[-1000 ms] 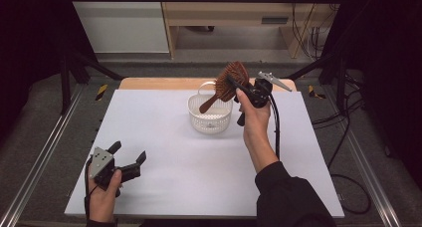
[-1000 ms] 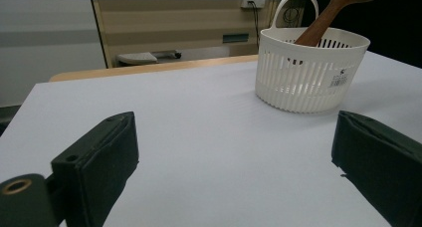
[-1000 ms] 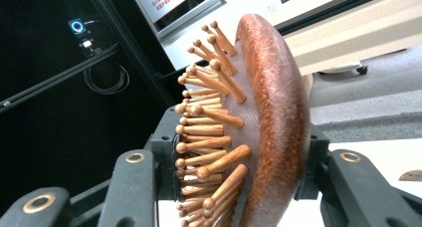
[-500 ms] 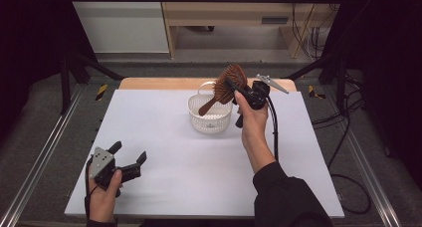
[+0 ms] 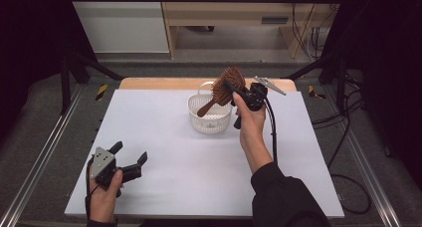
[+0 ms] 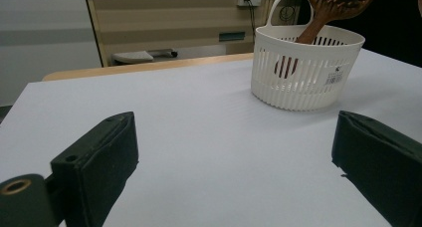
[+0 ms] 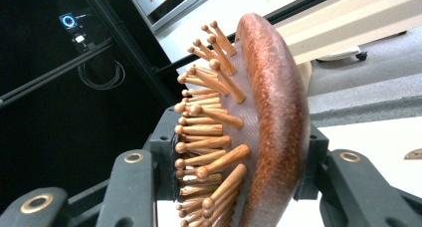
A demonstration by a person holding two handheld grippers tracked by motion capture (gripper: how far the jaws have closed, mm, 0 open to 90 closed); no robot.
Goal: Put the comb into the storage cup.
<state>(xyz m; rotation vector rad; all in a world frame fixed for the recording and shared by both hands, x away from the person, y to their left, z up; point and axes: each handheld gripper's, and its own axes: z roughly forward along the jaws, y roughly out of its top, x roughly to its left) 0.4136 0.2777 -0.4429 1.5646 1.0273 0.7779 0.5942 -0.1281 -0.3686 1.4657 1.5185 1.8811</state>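
A brown wooden hairbrush [image 5: 222, 90] with wooden pins is held over a white slatted basket [image 5: 210, 114] at the table's far middle. My right gripper [image 5: 242, 94] is shut on the brush's round head [image 7: 259, 127], pins facing left in the right gripper view. The handle slants down into the basket [image 6: 303, 67], where its tip [image 6: 285, 66] shows through the slats. My left gripper [image 5: 130, 160] rests near the front left of the white table top, open, with nothing between its jaws.
The white sheet [image 5: 164, 152] covers the table, with a wooden edge [image 5: 159, 82] at the back. Metal rails [image 5: 40, 157] run along both sides. A cabinet and a low shelf [image 5: 224, 18] stand on the floor beyond.
The right gripper has tilted the brush slightly, its handle dipping lower into the basket. The left gripper has stayed put.
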